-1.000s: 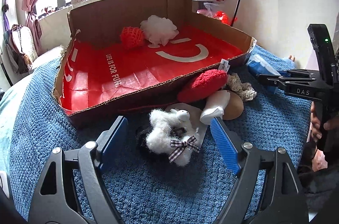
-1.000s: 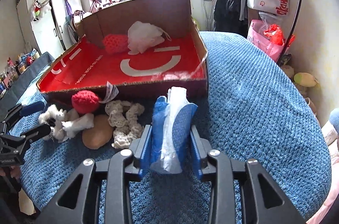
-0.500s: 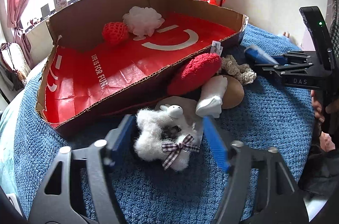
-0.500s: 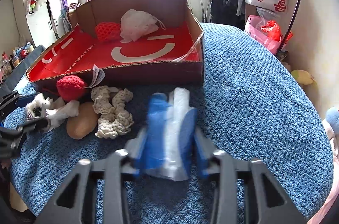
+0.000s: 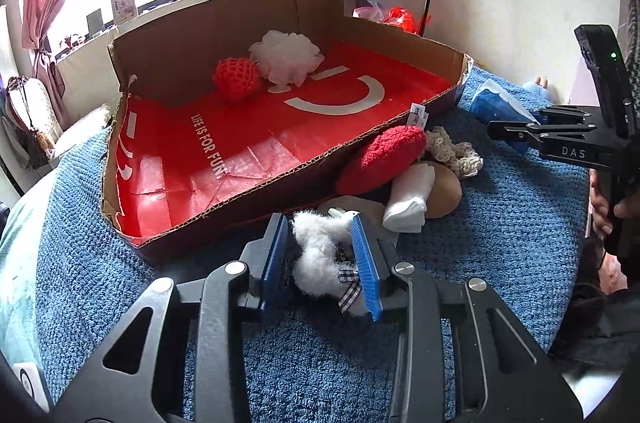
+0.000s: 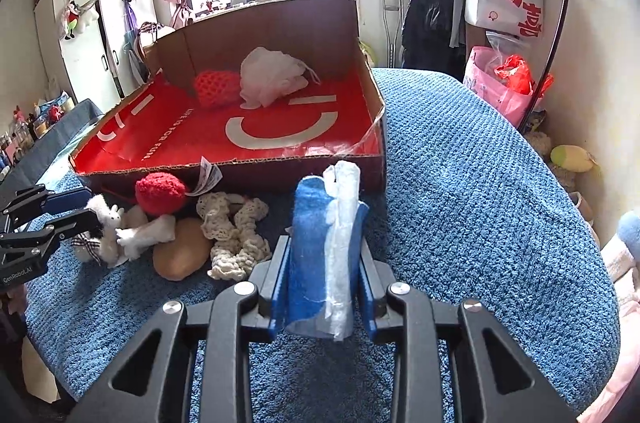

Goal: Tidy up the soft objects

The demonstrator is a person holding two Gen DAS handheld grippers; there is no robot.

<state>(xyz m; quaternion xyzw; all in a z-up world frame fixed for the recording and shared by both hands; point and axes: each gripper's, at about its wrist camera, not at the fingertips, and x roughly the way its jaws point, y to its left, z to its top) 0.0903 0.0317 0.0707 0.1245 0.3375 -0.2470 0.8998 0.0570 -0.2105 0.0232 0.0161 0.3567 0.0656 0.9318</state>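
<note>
Left gripper [image 5: 320, 259] closed in on fluffy white toy [image 5: 320, 255], closing | cardboard box [image 5: 208, 35]: red knit ball [image 5: 236, 79], white pouf [image 5: 286, 61] inside | right gripper [image 6: 323, 277] before box, closing, clamps blue cloth [image 6: 308, 247].

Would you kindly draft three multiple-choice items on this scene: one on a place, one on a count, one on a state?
1. Where is the white mesh puff?
A. inside the cardboard box
B. on the blanket
C. in a gripper

2. How many soft things lie inside the box?
A. none
B. two
C. five

3. What sits between the left gripper pads?
A. nothing
B. the red plush
C. the fluffy white toy

Answers: 1 A, it rests by the back wall. 2 B, the puff and the red knit ball. 3 C, the closing pads flank it.
</note>
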